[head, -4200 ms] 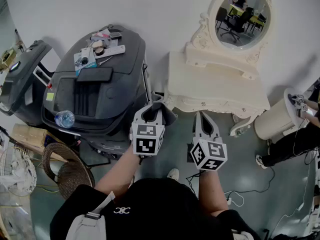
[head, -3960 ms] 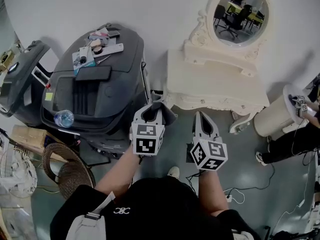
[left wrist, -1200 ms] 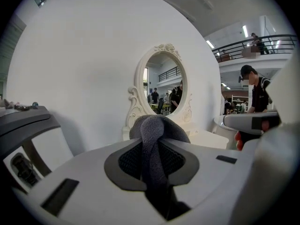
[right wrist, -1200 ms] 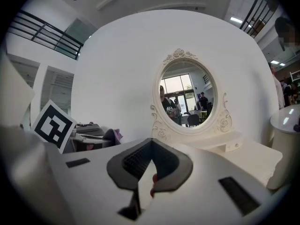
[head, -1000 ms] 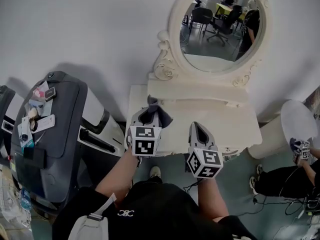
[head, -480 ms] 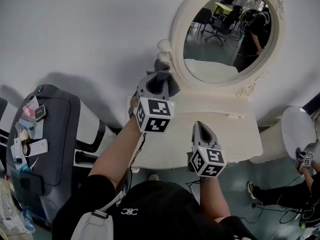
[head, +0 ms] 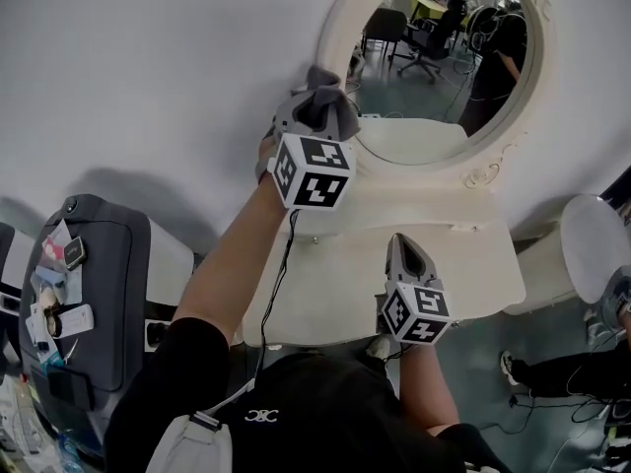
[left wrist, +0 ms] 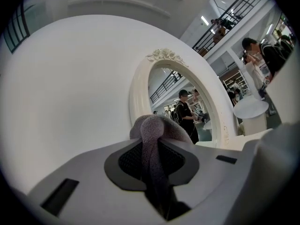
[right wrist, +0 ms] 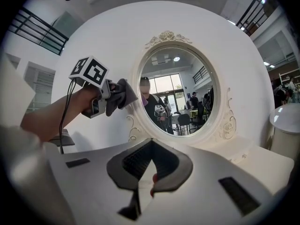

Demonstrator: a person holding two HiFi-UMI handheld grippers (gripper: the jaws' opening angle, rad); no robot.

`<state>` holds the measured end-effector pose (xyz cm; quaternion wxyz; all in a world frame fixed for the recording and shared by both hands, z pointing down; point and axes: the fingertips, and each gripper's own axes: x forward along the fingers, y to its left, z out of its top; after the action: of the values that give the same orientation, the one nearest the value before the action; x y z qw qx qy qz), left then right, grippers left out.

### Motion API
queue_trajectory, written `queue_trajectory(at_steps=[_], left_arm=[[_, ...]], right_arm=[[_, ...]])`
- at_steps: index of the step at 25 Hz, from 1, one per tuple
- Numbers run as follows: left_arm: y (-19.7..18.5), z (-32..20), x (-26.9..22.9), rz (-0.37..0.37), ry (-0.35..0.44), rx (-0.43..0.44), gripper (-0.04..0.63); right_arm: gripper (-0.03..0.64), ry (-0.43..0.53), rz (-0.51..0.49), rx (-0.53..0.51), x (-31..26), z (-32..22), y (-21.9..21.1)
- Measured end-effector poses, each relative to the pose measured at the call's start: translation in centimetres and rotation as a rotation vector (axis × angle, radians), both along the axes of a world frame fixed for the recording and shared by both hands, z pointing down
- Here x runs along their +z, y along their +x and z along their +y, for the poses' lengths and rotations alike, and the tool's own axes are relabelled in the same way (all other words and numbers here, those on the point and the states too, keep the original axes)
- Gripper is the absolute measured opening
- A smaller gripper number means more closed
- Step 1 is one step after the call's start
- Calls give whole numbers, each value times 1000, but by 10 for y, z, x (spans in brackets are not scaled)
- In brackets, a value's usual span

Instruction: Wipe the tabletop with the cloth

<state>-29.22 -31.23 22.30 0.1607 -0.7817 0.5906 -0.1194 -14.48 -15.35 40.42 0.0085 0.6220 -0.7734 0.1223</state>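
A grey cloth (head: 321, 87) is pinched in my left gripper (head: 317, 104), which is shut on it. That gripper is raised against the left side of the white oval mirror frame (head: 340, 28), well above the white dressing tabletop (head: 335, 284). From the left gripper view, the cloth (left wrist: 157, 132) bulges out of the jaws in front of the mirror (left wrist: 187, 111). My right gripper (head: 403, 246) hovers low over the tabletop's front right part, shut and empty. The right gripper view shows the left gripper (right wrist: 111, 100) with the cloth (right wrist: 121, 93) at the frame's left edge.
A dark grey machine (head: 89, 284) with small items on top stands left of the table. A white round stool (head: 592, 254) is at the right. The raised shelf (head: 424, 200) under the mirror sits at the table's back, against the white wall.
The left gripper has lifted the cloth from the table's front edge up to the mirror frame's left side. The view has closed in on the table. The right gripper stays low.
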Motion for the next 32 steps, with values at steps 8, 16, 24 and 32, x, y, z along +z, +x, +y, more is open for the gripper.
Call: queue_trajectory(at_steps=[8, 16, 24, 32], left_arm=[[1, -37, -5, -67, -2, -69, 66], [1, -49, 7, -99, 23, -92, 66], [-17, -49, 48, -46, -65, -85, 66], [7, -37, 71, -81, -87, -4, 66]], right_arm=[[3, -10, -11, -9, 3, -18, 13], [3, -15, -9, -12, 3, -32, 25], [3, -31, -1, -31, 9, -33, 21], [3, -41, 5, -14, 13, -29, 27]])
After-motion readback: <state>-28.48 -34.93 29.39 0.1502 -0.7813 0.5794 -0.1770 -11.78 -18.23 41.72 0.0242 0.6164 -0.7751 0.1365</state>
